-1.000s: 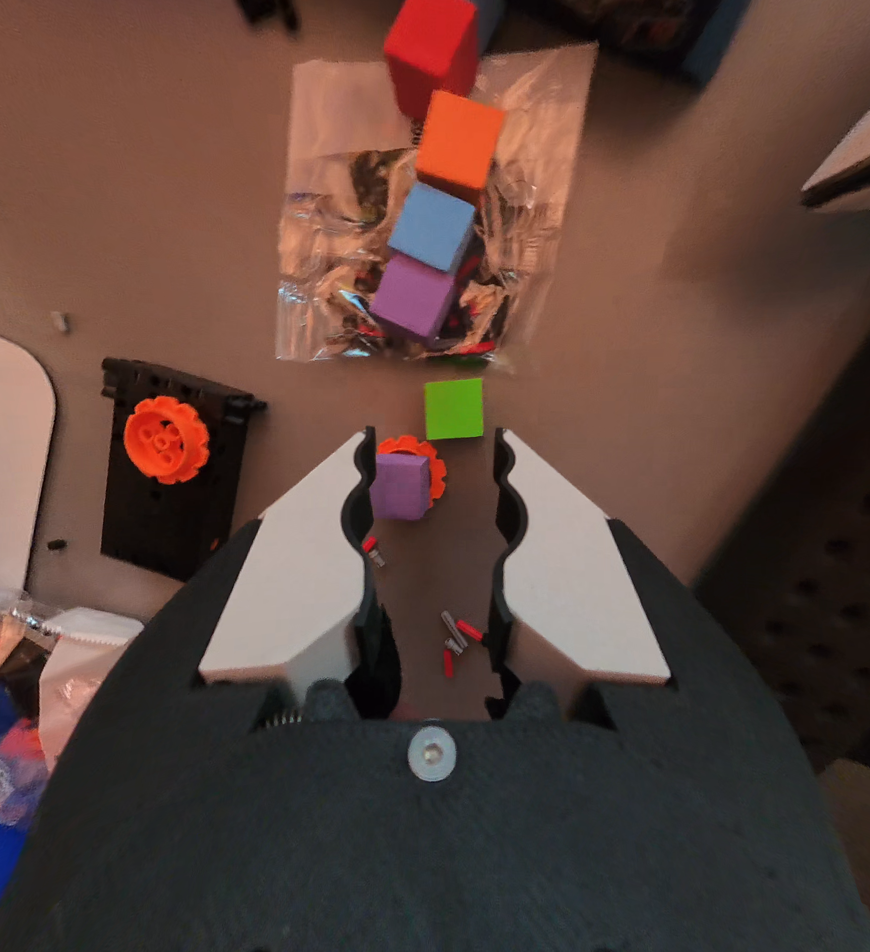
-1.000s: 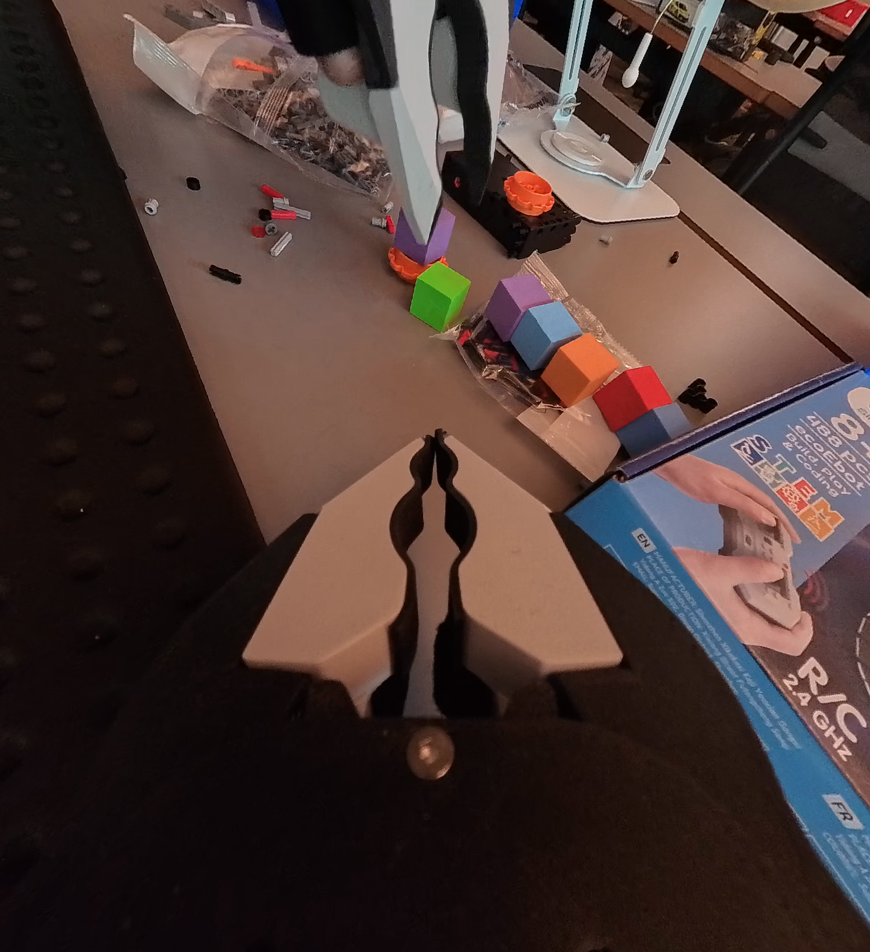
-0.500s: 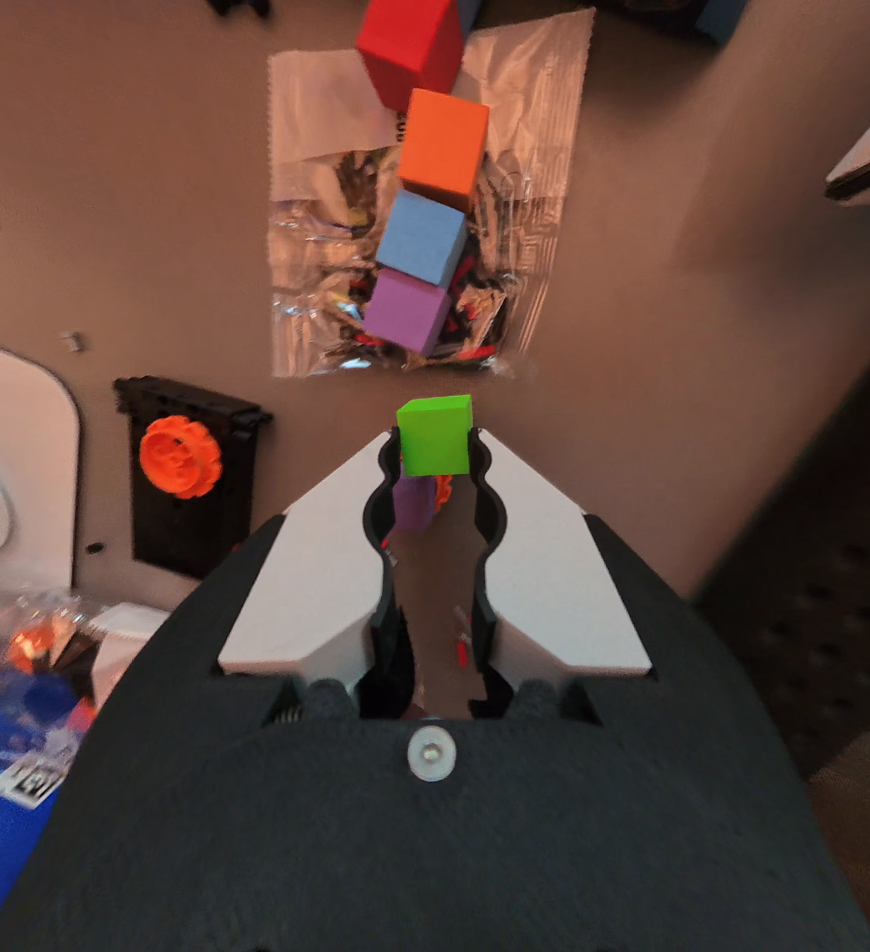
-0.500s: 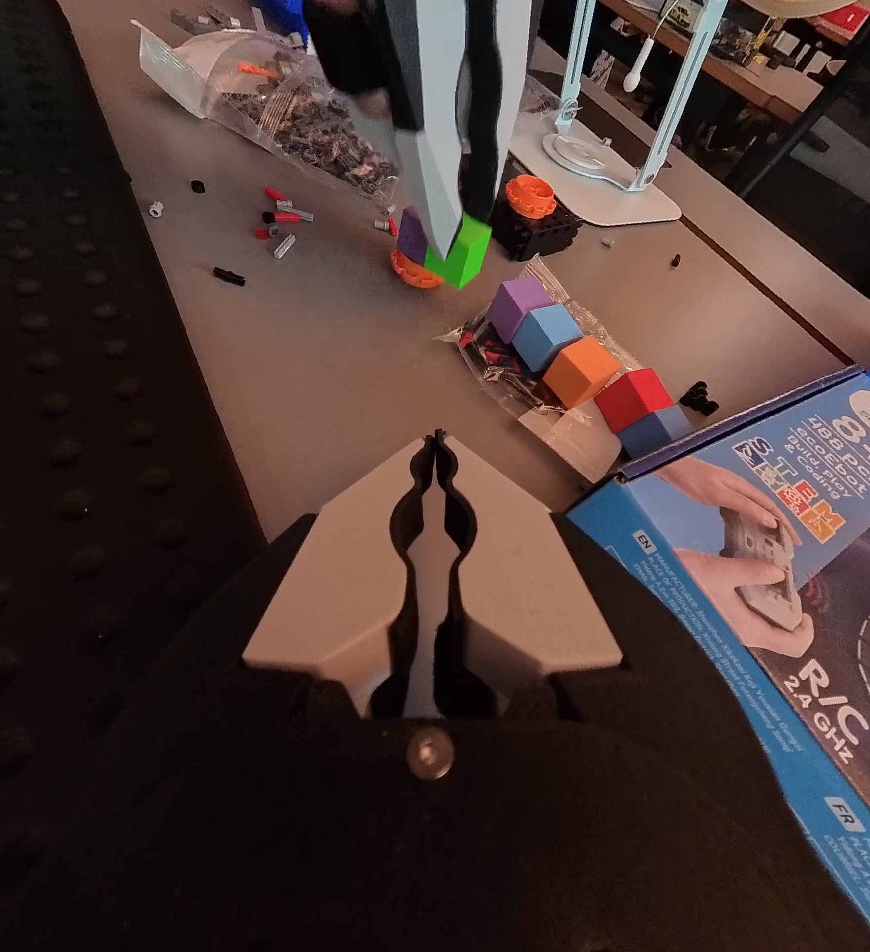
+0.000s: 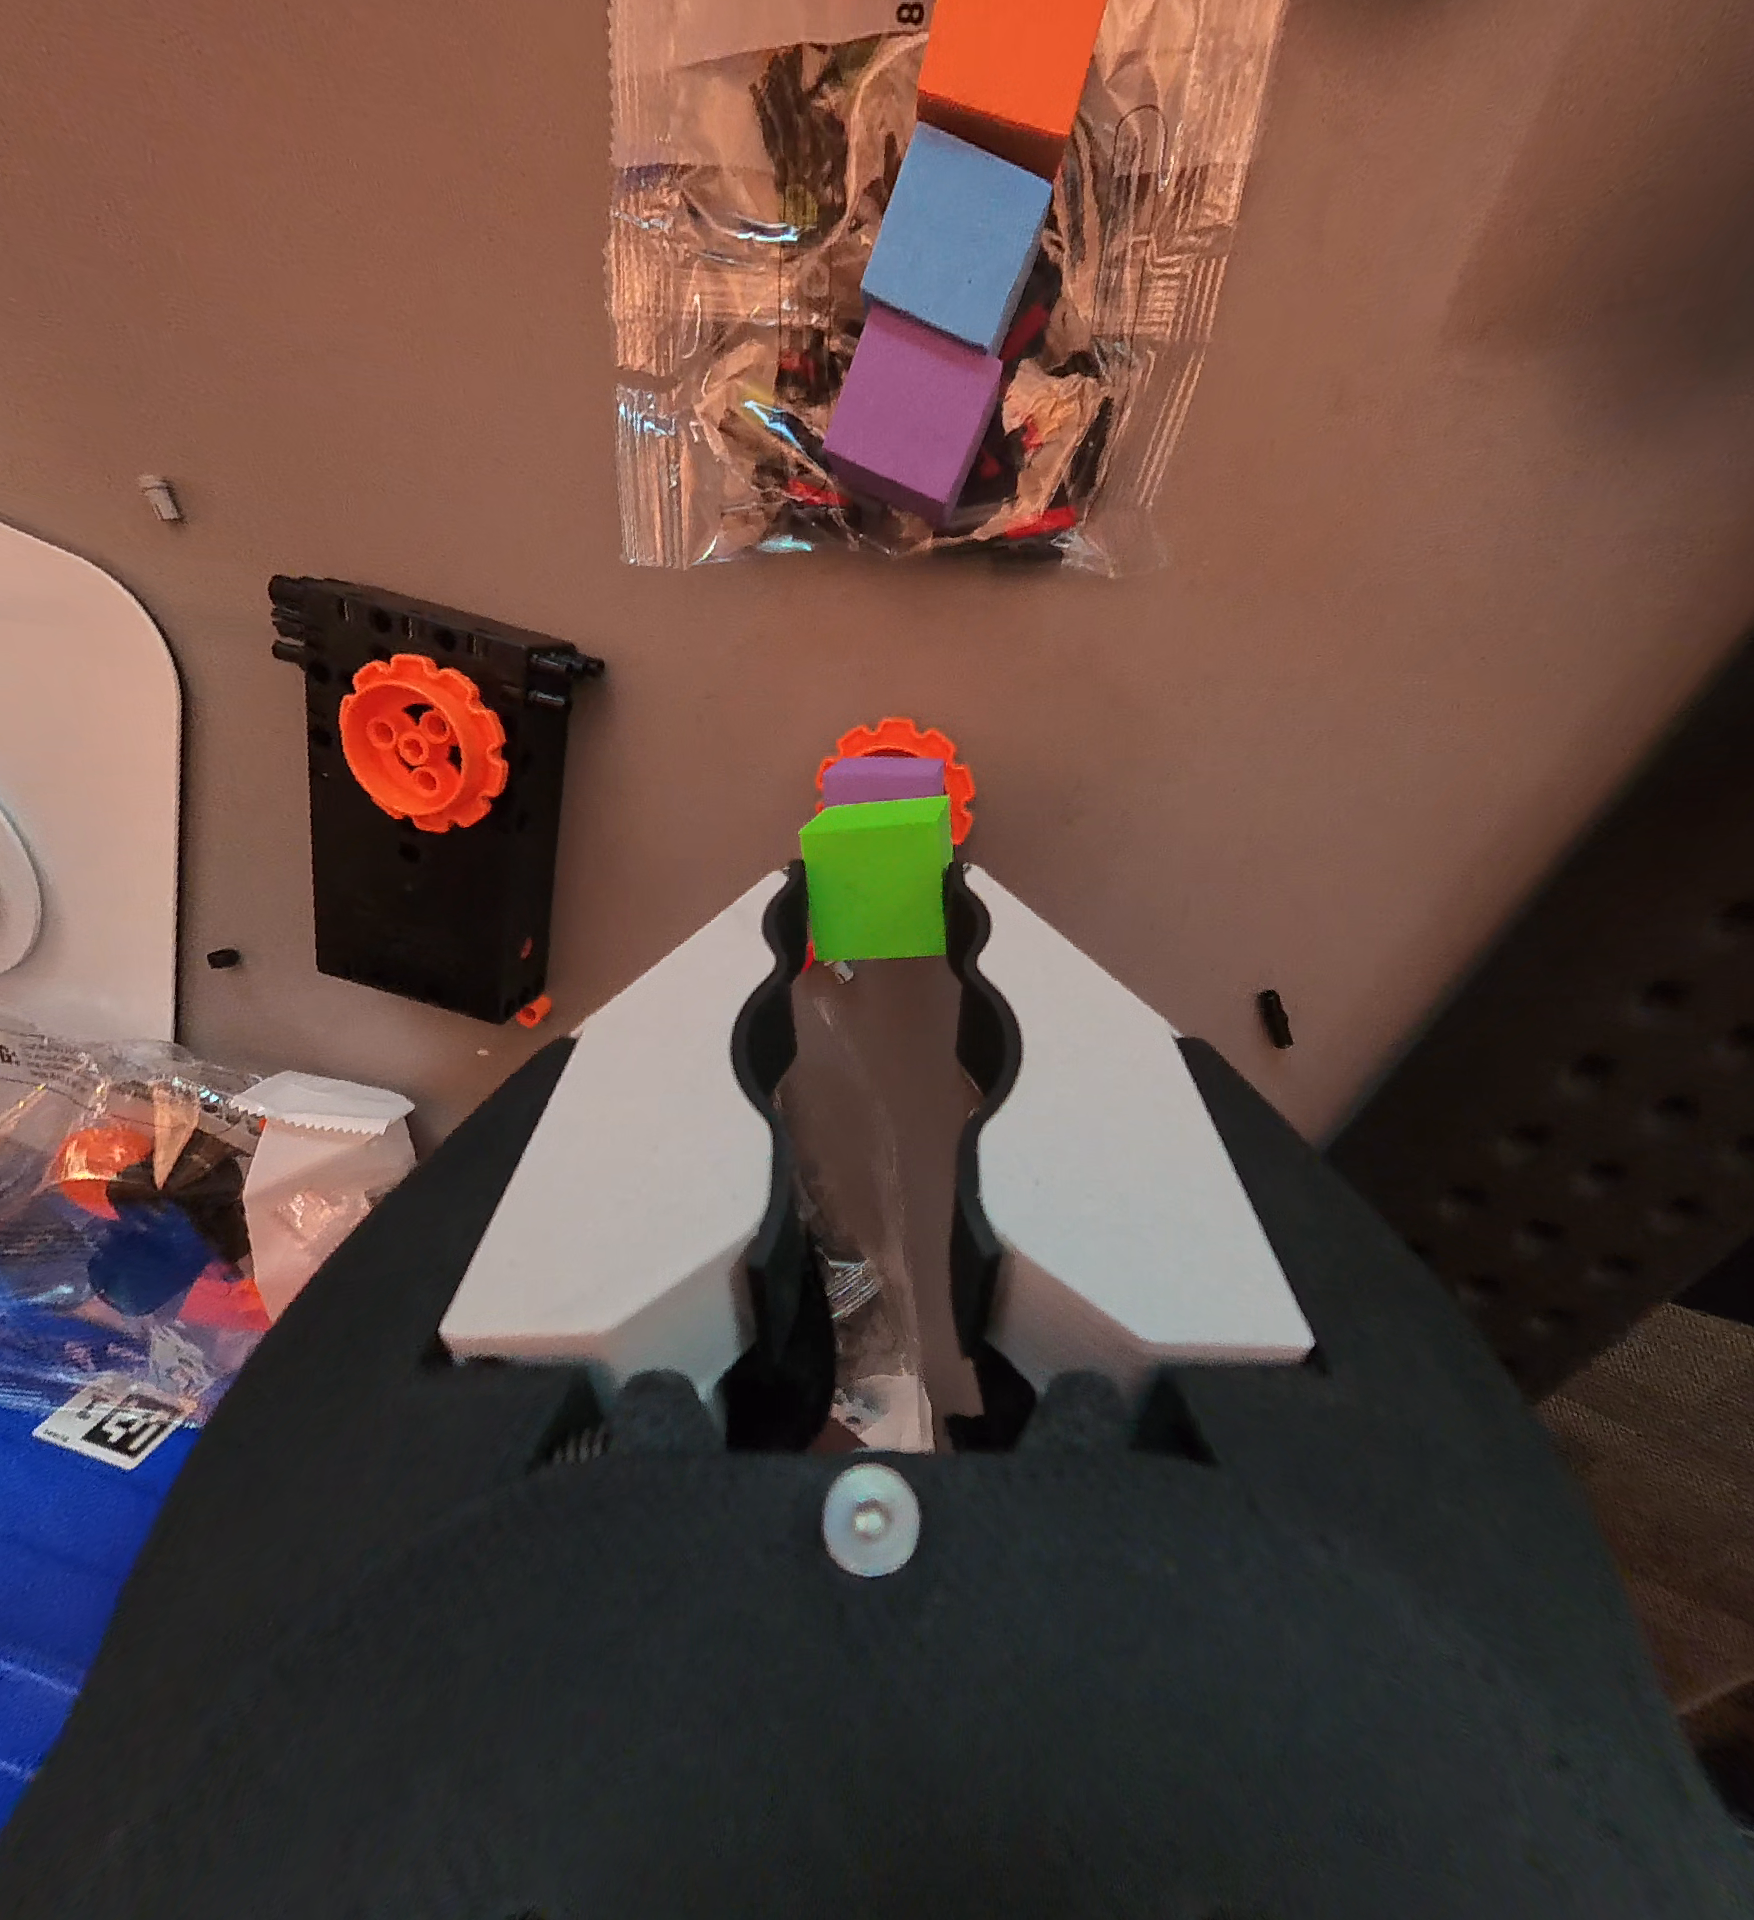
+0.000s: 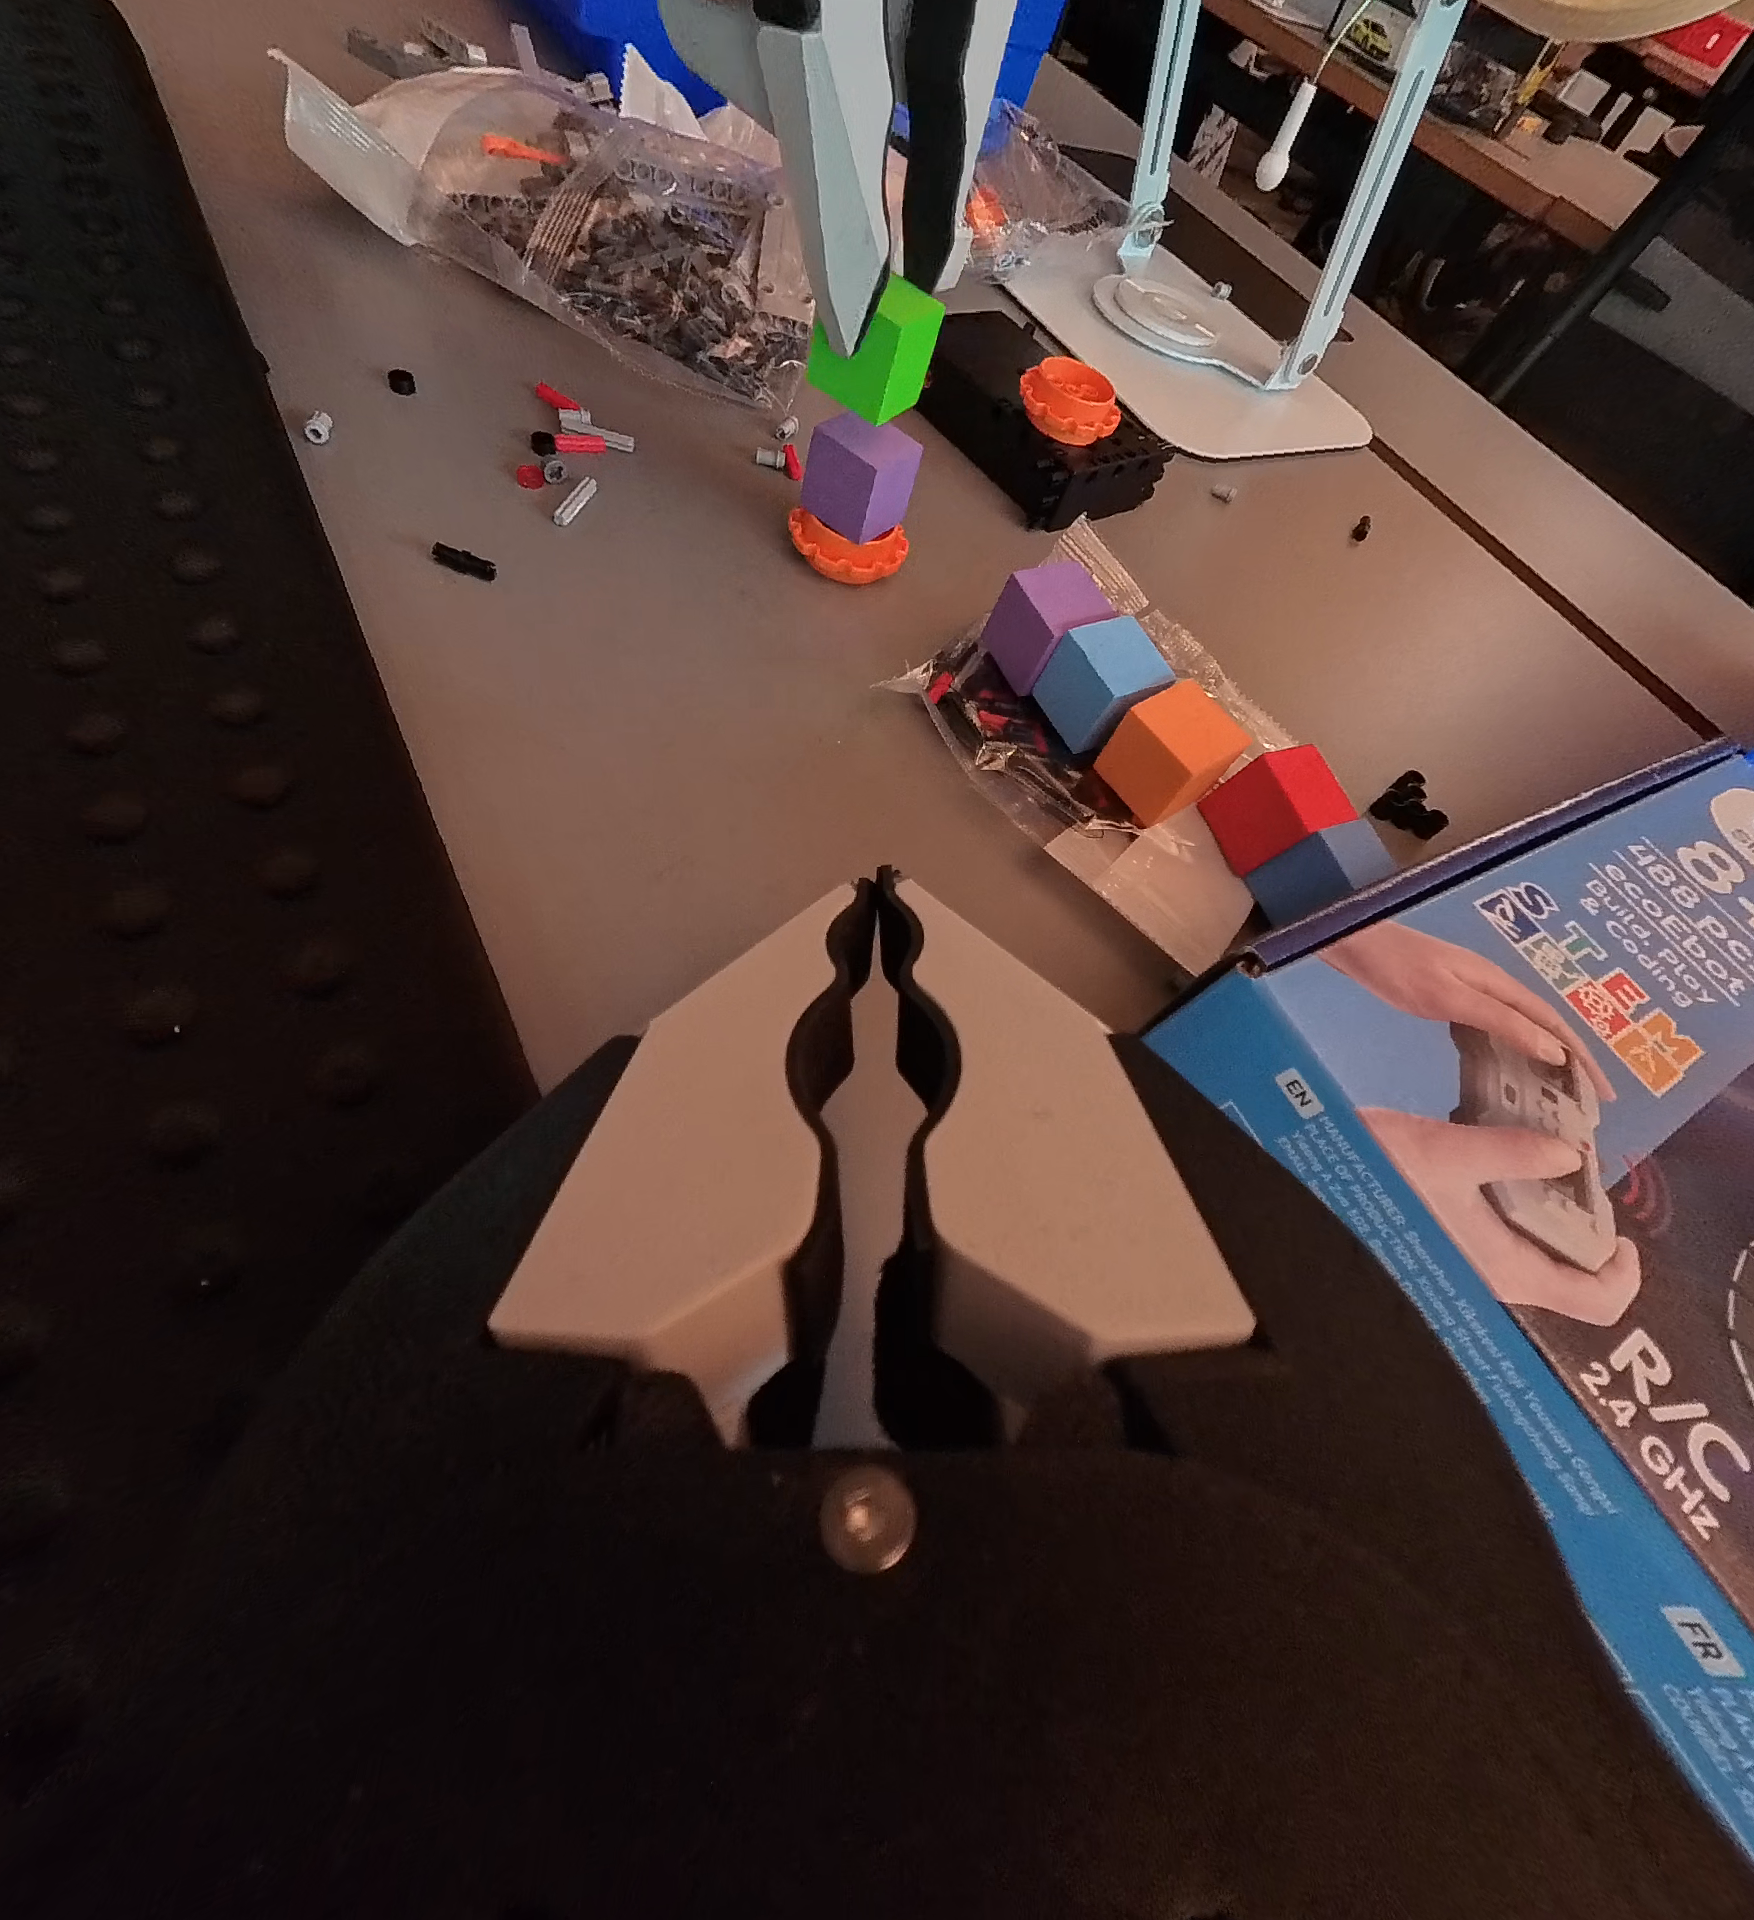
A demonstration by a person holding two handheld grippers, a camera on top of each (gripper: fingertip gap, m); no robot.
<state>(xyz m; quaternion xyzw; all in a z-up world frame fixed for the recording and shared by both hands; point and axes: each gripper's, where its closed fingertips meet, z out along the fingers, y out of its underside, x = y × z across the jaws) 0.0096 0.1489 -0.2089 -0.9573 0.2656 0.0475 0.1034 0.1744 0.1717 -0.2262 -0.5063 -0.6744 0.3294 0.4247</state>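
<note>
Under both grippers lies a grey-brown table (image 6: 644,727), its far end cut off by the frame. Right of the right gripper's jaws a blue printed box (image 6: 1538,1143) runs out of the picture, so only one corner and part of its lid show. Ahead of the left gripper's jaws lies a clear bag (image 5: 914,291) of small dark parts; the parts are too crumpled over to tell apart. On that bag sit a purple cube (image 5: 909,416), a light blue cube (image 5: 956,239) and an orange cube (image 5: 1008,62), the last cropped at the top edge. Left of those jaws is a black block (image 5: 437,831) with an orange gear (image 5: 423,743) on top.

The left gripper (image 5: 875,894) pinches a bright green cube (image 5: 878,888) between its tips; the cube is plain, matte and sharp-edged, and it hangs tilted in the air. Straight below it, with a slim gap showing in the right wrist view, a second purple cube (image 6: 860,473) stands on another orange gear (image 6: 847,551) that rests on the table. From the left wrist view the green cube covers most of that purple one.

The right gripper (image 6: 878,883) has its jaws pressed together on nothing, low over the table's near edge, well apart from the stack. Tiny red and grey pins (image 6: 572,447) lie scattered left of the stack.
</note>
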